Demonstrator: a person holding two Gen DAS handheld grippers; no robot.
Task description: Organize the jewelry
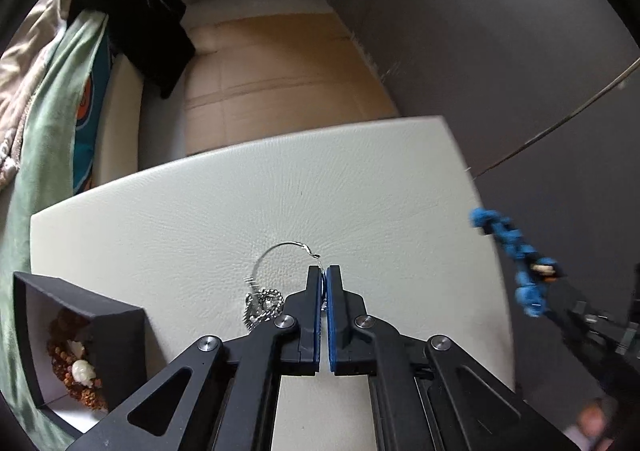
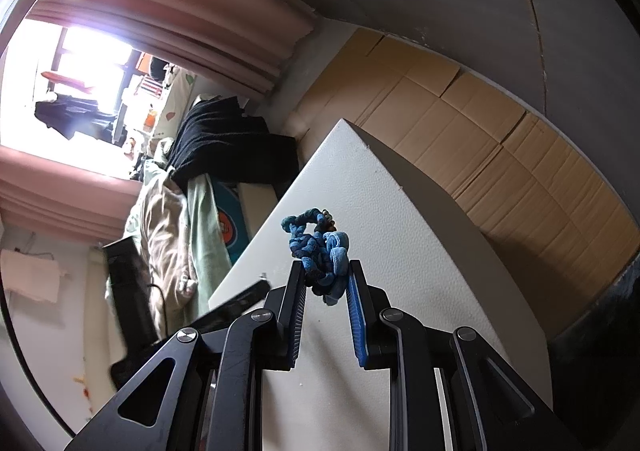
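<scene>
My left gripper (image 1: 323,270) is shut on a thin silver chain necklace (image 1: 265,297), whose loop and bunched links rest on the white leather tabletop (image 1: 360,191) just left of the fingers. A black open jewelry box (image 1: 80,335) at the left table edge holds an amber bead bracelet (image 1: 76,367). My right gripper (image 2: 327,271) is shut on a blue braided fabric bracelet (image 2: 320,251) and holds it up above the table; it also shows in the left wrist view (image 1: 516,255) at the right, off the table edge.
A bed with a green blanket (image 1: 48,123) and black clothing (image 1: 140,19) lies to the left. Tan floor tiles (image 1: 272,75) lie beyond the table. A dark wall (image 1: 500,31) stands at the right.
</scene>
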